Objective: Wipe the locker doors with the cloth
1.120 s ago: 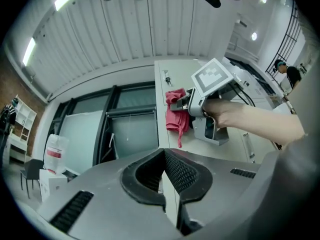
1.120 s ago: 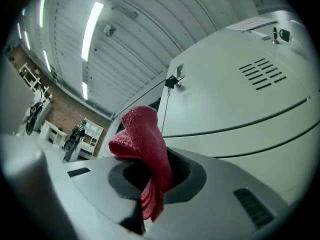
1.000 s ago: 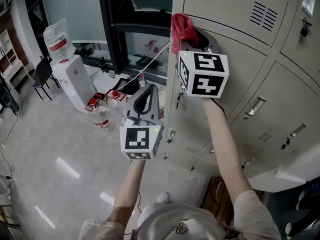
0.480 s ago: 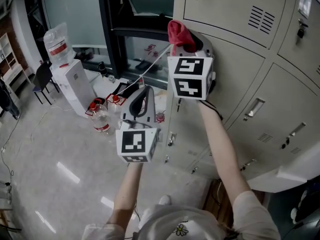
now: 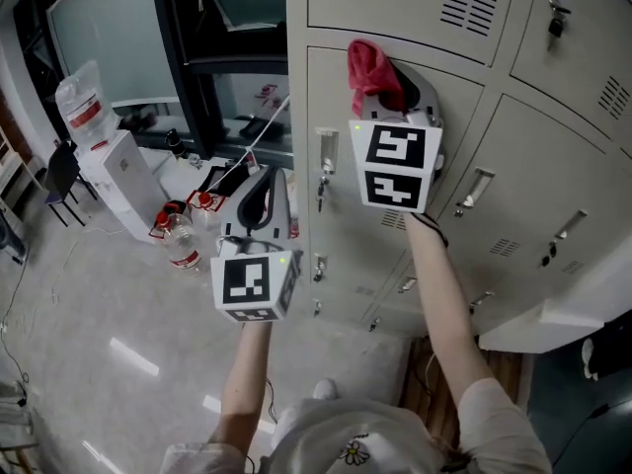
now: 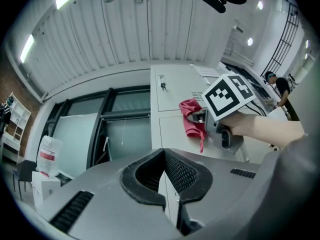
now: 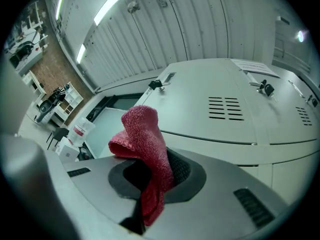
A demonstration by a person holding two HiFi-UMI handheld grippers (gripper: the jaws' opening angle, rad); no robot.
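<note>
Right tool point(image 7: 150, 181), jaws clamped on a bunched red cloth point(image 5: 367, 65) poking past its tips, seems to meet the top of a locker door point(image 5: 341, 107); wiping well likely means pressing the cloth flat and sweeping downward, while the closed, empty left tool point(image 6: 167, 176) hangs to its lower left.

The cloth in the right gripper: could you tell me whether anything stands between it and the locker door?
Nothing visible does; the cloth, held in the right gripper, is up at the locker door.

Glossy floor point(image 5: 99, 363): water dispenser point(image 5: 118, 178), clear bottle point(image 5: 178, 243), probably dark chair point(image 5: 61, 171) at left.
</note>
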